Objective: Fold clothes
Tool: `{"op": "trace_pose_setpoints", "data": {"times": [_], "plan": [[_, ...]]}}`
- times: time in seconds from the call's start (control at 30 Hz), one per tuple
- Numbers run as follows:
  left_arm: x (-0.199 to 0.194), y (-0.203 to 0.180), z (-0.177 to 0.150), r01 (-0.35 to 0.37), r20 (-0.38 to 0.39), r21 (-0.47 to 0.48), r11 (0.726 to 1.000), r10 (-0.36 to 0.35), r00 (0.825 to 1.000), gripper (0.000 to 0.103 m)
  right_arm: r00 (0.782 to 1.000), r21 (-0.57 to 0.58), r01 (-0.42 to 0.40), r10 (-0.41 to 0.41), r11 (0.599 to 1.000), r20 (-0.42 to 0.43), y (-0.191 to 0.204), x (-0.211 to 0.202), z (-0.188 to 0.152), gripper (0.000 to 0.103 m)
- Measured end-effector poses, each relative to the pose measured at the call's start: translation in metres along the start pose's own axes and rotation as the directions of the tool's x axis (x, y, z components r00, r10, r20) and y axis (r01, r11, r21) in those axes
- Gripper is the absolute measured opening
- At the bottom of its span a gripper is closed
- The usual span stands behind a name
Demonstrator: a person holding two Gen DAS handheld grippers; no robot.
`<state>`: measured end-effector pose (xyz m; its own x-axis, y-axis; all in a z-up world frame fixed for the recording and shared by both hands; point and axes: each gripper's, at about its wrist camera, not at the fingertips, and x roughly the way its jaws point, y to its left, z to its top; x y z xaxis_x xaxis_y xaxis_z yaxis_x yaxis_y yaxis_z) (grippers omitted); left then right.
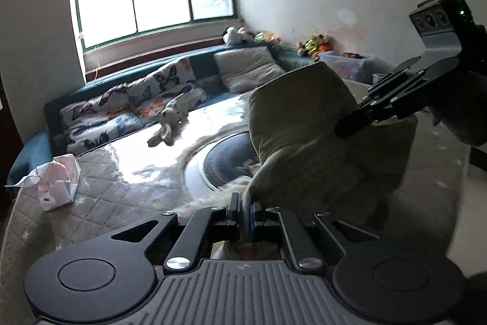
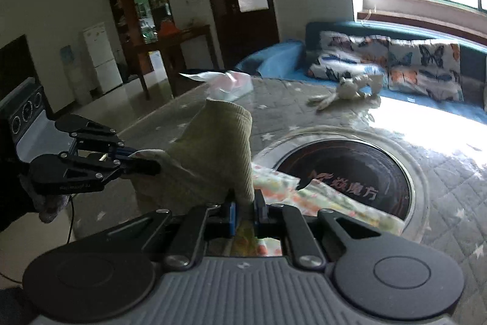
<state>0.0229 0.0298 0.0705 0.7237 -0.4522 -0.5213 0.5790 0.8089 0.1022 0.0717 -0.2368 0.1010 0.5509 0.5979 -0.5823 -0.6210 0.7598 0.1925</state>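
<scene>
An olive-green ribbed garment [image 1: 316, 136] hangs bunched in the air between both grippers, above the quilted table. My left gripper [image 1: 245, 210] is shut on its lower edge; the right gripper [image 1: 362, 118] grips its upper right edge. In the right wrist view the same garment [image 2: 213, 154] rises in front of my right gripper [image 2: 243, 210], which is shut on it, and the left gripper [image 2: 143, 162] pinches its left side. A floral patterned cloth [image 2: 304, 197] lies on the table under the garment.
The table has a grey quilted cover [image 2: 450, 191] and a round dark inset [image 2: 350, 175]. A crumpled pink-white bag [image 1: 56, 181] and a plush rabbit [image 1: 170, 124] lie on it. A sofa with butterfly cushions [image 2: 395, 63] stands behind.
</scene>
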Motion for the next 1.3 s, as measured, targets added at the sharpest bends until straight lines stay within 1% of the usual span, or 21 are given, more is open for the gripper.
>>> {"op": "trace_pose_setpoints", "data": {"times": [0.13,0.2,0.3,0.37,0.4,0.47,0.5,0.53,0.57,0.63,0.7,0.73,0.77,0.8,0.83,0.93,1.07,1.13,1.23,1.3], "plan": [[0.039,0.02,0.011,-0.007,-0.059,-0.026,1.0,0.005,0.998,0.007,0.999,0.037,0.017,-0.016,0.999,-0.04,-0.028,0.033,0.019,0.009],[0.061,0.031,0.011,-0.007,-0.103,-0.057,0.998,0.001,0.995,0.007,0.998,0.052,0.025,-0.022,0.998,-0.066,-0.039,0.049,0.025,0.009],[0.086,0.044,0.007,-0.016,-0.154,-0.09,0.996,0.002,0.988,0.007,0.993,0.076,0.074,-0.066,0.994,-0.099,-0.055,0.078,0.024,0.011],[0.099,0.049,0.002,-0.027,-0.182,-0.109,0.994,0.007,0.983,0.011,0.99,0.109,0.094,-0.081,0.99,-0.115,-0.064,0.093,0.021,0.013],[0.105,0.052,0.0,-0.033,-0.196,-0.118,0.992,0.009,0.981,0.011,0.989,0.12,0.112,-0.098,0.986,-0.112,-0.068,0.096,0.018,0.02],[0.118,0.058,-0.005,-0.045,-0.224,-0.136,0.99,0.013,0.974,0.02,0.985,0.141,0.147,-0.133,0.979,-0.108,-0.076,0.103,0.013,0.021],[0.123,0.061,-0.006,-0.051,-0.234,-0.143,0.988,0.016,0.972,0.021,0.983,0.151,0.165,-0.15,0.975,-0.106,-0.079,0.107,0.01,0.021],[0.123,0.063,-0.007,-0.06,-0.233,-0.146,0.988,0.024,0.972,0.028,0.981,0.153,0.18,-0.166,0.972,-0.099,-0.081,0.105,0.007,0.021],[0.123,0.065,-0.007,-0.075,-0.232,-0.149,0.986,0.039,0.972,0.038,0.979,0.156,0.195,-0.182,0.968,-0.092,-0.083,0.103,0.004,0.022],[0.122,0.07,-0.007,-0.113,-0.233,-0.152,0.982,0.075,0.97,0.046,0.974,0.159,0.225,-0.215,0.961,-0.078,-0.086,0.099,-0.001,0.025],[0.122,0.077,-0.007,-0.145,-0.229,-0.158,0.977,0.106,0.968,0.047,0.969,0.141,0.246,-0.24,0.959,-0.061,-0.083,0.09,-0.005,0.031],[0.122,0.082,-0.008,-0.165,-0.23,-0.161,0.973,0.126,0.965,0.047,0.968,0.138,0.25,-0.245,0.958,-0.053,-0.081,0.087,-0.008,0.032],[0.123,0.085,-0.008,-0.186,-0.235,-0.162,0.969,0.145,0.961,0.047,0.967,0.135,0.254,-0.251,0.958,-0.042,-0.078,0.081,-0.012,0.036],[0.124,0.089,-0.01,-0.206,-0.243,-0.164,0.965,0.163,0.956,0.047,0.967,0.137,0.255,-0.252,0.957,-0.041,-0.076,0.077,-0.015,0.042],[0.125,0.09,-0.01,-0.216,-0.246,-0.167,0.962,0.172,0.954,0.047,0.966,0.139,0.257,-0.254,0.956,-0.04,-0.074,0.074,-0.018,0.044],[0.123,0.08,-0.005,-0.186,-0.23,-0.184,0.965,0.142,0.963,0.047,0.963,0.171,0.269,-0.266,0.948,-0.041,-0.075,0.067,-0.027,0.044],[0.12,0.067,0.001,-0.146,-0.207,-0.207,0.967,0.103,0.973,0.047,0.957,0.254,0.288,-0.286,0.923,-0.046,-0.089,0.064,-0.039,0.044],[0.119,0.06,0.004,-0.126,-0.196,-0.218,0.968,0.083,0.977,0.045,0.955,0.29,0.295,-0.294,0.91,-0.049,-0.096,0.063,-0.044,0.044],[0.117,0.05,0.009,-0.095,-0.178,-0.234,0.968,0.054,0.983,0.045,0.952,0.302,0.303,-0.3,0.904,-0.058,-0.098,0.069,-0.049,0.043],[0.116,0.043,0.012,-0.074,-0.165,-0.245,0.967,0.034,0.986,0.045,0.951,0.304,0.307,-0.302,0.902,-0.066,-0.098,0.073,-0.053,0.038]]}}
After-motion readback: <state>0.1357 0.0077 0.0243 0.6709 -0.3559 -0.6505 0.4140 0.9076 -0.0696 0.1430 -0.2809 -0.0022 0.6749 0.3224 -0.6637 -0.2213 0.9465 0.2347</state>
